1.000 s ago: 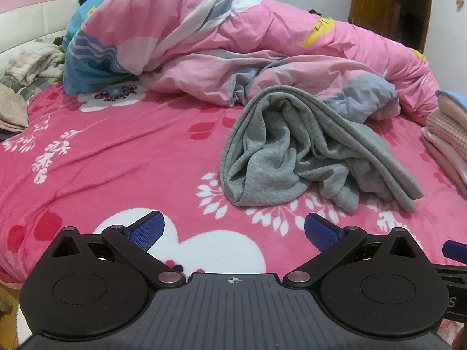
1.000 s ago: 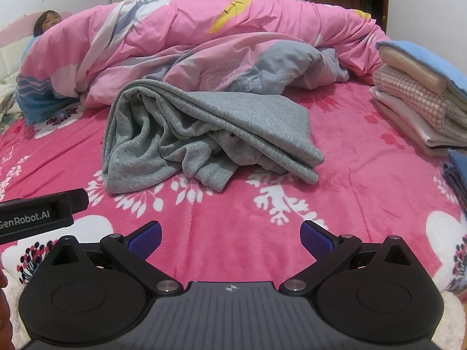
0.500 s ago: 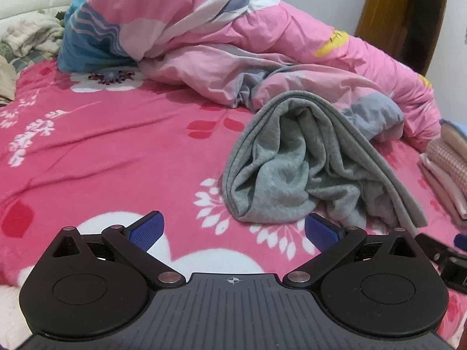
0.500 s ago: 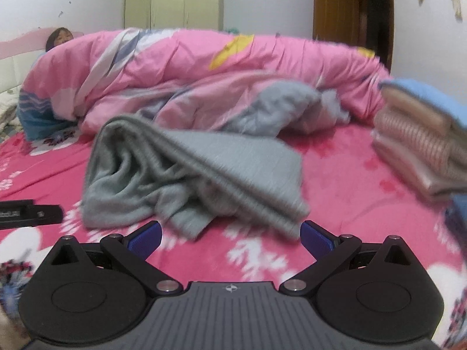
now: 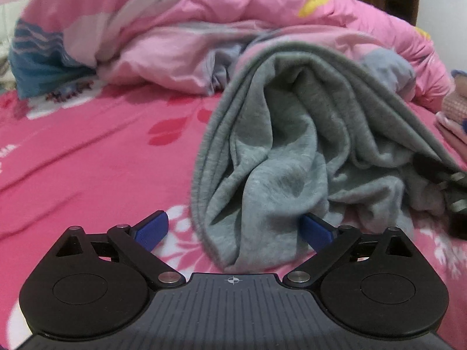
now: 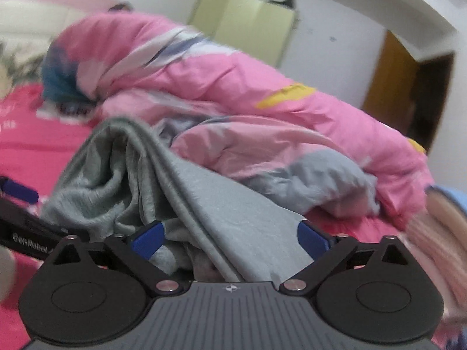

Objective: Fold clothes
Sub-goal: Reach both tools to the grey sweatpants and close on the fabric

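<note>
On the bed: one pink floral sheet (image 5: 87,157), one rumpled pink duvet (image 5: 204,38) behind.
Room: white wall, pale green wardrobe (image 6: 242,20), brown door (image 6: 408,81).
Writing: "GenRobot" on the neighbouring gripper's bar.
Garment: one crumpled grey garment (image 5: 286,151), centre.
Left gripper (image 5: 233,229): spread, cloth between its jaws.
Right gripper (image 6: 230,236): closing, cloth between, not yet pinched.
Far right: folded stack (image 6: 443,221).

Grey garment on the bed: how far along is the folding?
Done: folded stack at the right edge. In hand: both grippers reach the crumpled grey garment; left gripper open, right gripper closing around an edge, not yet clamped. Left: spreading and folding it.
</note>
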The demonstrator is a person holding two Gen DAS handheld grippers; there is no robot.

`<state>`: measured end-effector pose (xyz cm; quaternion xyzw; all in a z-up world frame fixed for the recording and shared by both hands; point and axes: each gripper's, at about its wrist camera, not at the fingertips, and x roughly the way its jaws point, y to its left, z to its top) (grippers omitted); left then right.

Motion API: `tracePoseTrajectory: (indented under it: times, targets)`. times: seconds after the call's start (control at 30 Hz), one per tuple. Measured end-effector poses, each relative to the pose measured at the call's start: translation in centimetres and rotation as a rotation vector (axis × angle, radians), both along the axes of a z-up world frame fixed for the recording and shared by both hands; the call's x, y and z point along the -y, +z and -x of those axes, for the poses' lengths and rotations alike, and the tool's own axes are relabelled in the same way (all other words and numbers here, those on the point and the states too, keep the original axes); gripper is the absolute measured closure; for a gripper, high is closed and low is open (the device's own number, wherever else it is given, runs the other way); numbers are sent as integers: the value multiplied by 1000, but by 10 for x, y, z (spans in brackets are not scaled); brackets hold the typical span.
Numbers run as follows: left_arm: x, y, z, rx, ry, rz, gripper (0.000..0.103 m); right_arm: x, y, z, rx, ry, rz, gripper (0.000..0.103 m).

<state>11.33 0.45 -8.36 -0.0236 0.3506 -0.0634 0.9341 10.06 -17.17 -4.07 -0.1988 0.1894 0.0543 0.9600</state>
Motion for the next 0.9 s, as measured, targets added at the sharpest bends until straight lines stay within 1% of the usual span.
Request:
tracePoseTrajectory:
  times: [0.03,0.07,0.1,0.13,0.17,0.2,0.23,0.27,0.33,0.37,0.43,0.5,0.53,0.6,0.73,0.8,0.83,0.9]
  targets:
    - [0,-2,-5,-10,-1,15,5,-2,-5,-7,-19,3,17,29]
    - [0,-2,-8,-10,-2,21,6,-4,-10,-14,-37,6,34,34]
    - [2,-2,-10,-5,-5,20,7,-4,-12,-17,-44,5,42,44]
    - [3,-1,-11,2,-9,18,12,-2,-8,-16,-33,-2,36,61]
    - [4,-1,-10,8,-15,21,17,-1,-5,-14,-23,-10,30,70]
    - [6,0,-9,13,-22,24,25,1,-2,-13,-13,-17,23,81]
    - [7,1,-8,20,-23,22,29,4,3,-11,2,-26,13,85]
    - [9,2,-6,27,-22,18,32,9,10,-8,22,-37,-2,87]
    - [11,5,-3,42,-22,11,46,19,26,-4,57,-61,-28,90]
    - [12,6,-1,50,-23,9,50,25,34,-2,76,-71,-41,90]
    - [14,11,0,53,-43,-3,67,33,50,6,117,-82,-55,92]
    - [15,20,4,65,-55,-15,72,40,66,17,161,-90,-58,92]
    - [15,25,6,71,-60,-21,74,42,73,25,186,-90,-51,92]
    - [13,42,16,131,-56,-37,76,48,89,41,233,-96,-57,93]
    - [12,78,34,264,-57,-65,77,64,121,82,309,-97,-122,93]
    - [19,97,41,331,-79,-72,77,76,133,101,318,-97,-190,93]
    - [22,106,45,365,-90,-76,77,87,138,110,307,-105,-244,93]
    - [28,125,52,431,-112,-83,77,116,141,124,257,-134,-390,93]
